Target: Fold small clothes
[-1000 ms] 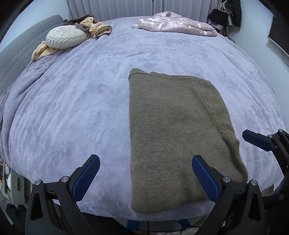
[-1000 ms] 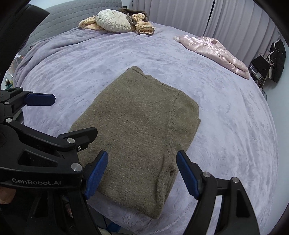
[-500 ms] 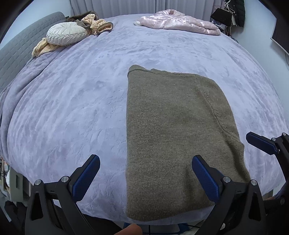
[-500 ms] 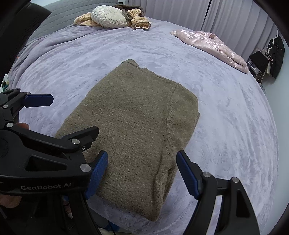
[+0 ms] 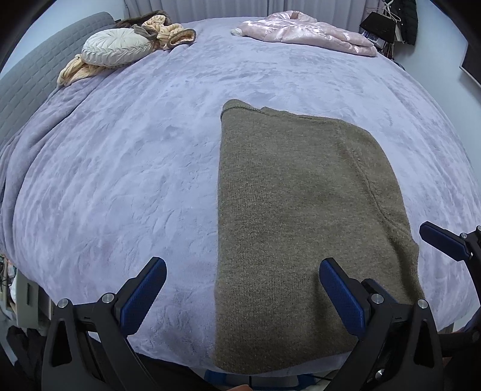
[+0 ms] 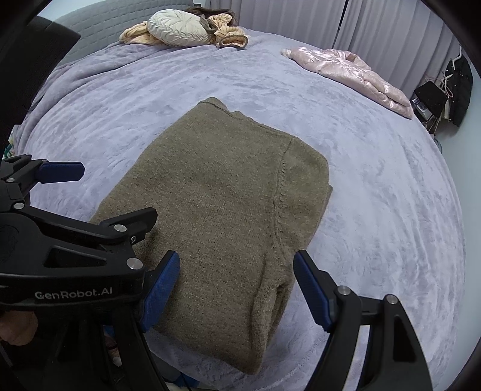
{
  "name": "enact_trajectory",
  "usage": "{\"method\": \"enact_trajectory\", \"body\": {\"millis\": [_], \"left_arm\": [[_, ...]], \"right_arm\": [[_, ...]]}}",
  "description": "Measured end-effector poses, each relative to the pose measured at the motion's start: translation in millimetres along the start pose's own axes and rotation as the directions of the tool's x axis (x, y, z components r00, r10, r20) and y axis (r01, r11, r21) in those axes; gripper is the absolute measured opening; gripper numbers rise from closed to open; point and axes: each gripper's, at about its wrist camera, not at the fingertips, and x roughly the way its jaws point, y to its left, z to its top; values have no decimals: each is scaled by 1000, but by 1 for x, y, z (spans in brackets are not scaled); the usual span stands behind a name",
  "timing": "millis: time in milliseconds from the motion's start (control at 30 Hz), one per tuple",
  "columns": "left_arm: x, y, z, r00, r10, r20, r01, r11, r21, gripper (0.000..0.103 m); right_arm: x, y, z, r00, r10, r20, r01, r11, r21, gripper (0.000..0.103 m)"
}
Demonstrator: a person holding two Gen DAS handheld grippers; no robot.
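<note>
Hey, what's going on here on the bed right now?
A person is folding clothes on a bed with a hand-held claw in each hand. An olive-brown knit sweater lies folded into a flat rectangle near the close edge of the lavender blanket. The left claw and right claw both hover open above its near end, gripping nothing. A pink satin jacket and a round cushion on some tan clothes lie at the far side.

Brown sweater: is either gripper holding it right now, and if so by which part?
Nothing is held. The left gripper and right gripper both hover with jaws open above the near end of the folded brown sweater, which lies flat on the bed.
</note>
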Motion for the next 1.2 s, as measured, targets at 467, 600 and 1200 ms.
{"method": "enact_trajectory", "body": {"millis": [467, 600, 1200], "left_arm": [[2, 4, -1, 1000, -17, -7, 17, 1000, -11, 102], [1, 7, -1, 1000, -22, -1, 22, 1000, -15, 102], [2, 14, 0, 1000, -29, -9, 29, 999, -28, 102]], "right_arm": [[3, 6, 3, 1000, -15, -13, 15, 1000, -8, 80], [2, 10, 4, 1000, -21, -14, 21, 1000, -15, 80], [0, 14, 9, 999, -30, -10, 30, 999, -30, 80]]}}
